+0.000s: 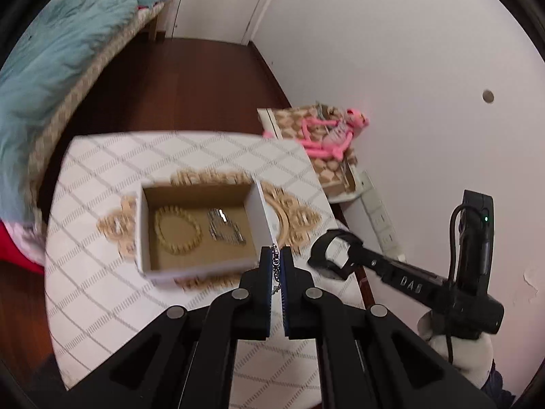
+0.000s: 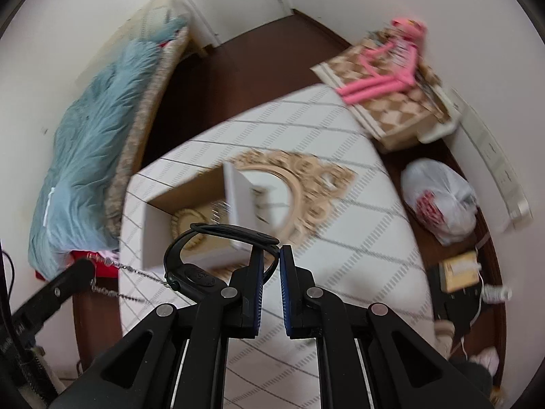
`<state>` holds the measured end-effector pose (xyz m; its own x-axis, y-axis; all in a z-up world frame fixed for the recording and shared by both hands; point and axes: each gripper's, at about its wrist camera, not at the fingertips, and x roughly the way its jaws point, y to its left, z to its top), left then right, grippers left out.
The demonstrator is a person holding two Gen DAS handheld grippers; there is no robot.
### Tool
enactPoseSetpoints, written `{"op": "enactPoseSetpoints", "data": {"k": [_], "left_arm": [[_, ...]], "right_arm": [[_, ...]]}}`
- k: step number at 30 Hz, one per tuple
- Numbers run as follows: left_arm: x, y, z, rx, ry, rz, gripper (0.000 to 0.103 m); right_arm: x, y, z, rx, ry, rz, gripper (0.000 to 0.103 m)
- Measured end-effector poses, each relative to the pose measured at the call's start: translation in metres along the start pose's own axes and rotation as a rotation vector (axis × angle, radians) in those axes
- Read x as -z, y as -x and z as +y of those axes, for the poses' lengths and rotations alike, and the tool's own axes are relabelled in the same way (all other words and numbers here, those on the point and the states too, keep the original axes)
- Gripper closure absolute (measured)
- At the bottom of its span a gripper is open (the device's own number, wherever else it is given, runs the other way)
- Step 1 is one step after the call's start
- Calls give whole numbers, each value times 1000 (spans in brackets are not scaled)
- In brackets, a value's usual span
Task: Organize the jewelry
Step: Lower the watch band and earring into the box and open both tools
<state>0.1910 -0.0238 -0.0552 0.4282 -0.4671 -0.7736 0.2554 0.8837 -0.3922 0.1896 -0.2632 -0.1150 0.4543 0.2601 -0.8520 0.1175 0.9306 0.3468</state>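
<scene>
An open cardboard box (image 1: 262,211) stands on a gold ornate mirror tray (image 1: 299,214) on the quilted table (image 1: 102,289). In the box lie a beaded bracelet (image 1: 177,230) and a silver piece (image 1: 224,226). My left gripper (image 1: 276,255) is shut on a silver chain (image 1: 275,267), held at the box's near right corner. My right gripper (image 2: 271,255) is shut on the strap of a black smartwatch (image 2: 197,277), held above the table near the box (image 2: 238,201). The chain (image 2: 119,266) and left gripper (image 2: 80,271) show at the left of the right wrist view.
A bed with a teal blanket (image 1: 51,61) lies to the left. A patterned box with a pink plush toy (image 1: 327,133) stands by the right wall. A white plastic bag (image 2: 439,197) and a small carton (image 2: 460,269) lie on the dark floor.
</scene>
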Motion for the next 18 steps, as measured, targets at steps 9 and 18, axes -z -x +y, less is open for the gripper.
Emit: {"op": "enactPoseSetpoints", "data": {"k": [9, 18], "left_arm": [[-47, -39, 44, -74, 19, 73, 100], [-51, -60, 66, -269, 42, 96, 82]], "right_arm": [[-38, -57, 62, 32, 140, 105, 93], [-38, -111, 77, 13, 172, 280, 82]]}}
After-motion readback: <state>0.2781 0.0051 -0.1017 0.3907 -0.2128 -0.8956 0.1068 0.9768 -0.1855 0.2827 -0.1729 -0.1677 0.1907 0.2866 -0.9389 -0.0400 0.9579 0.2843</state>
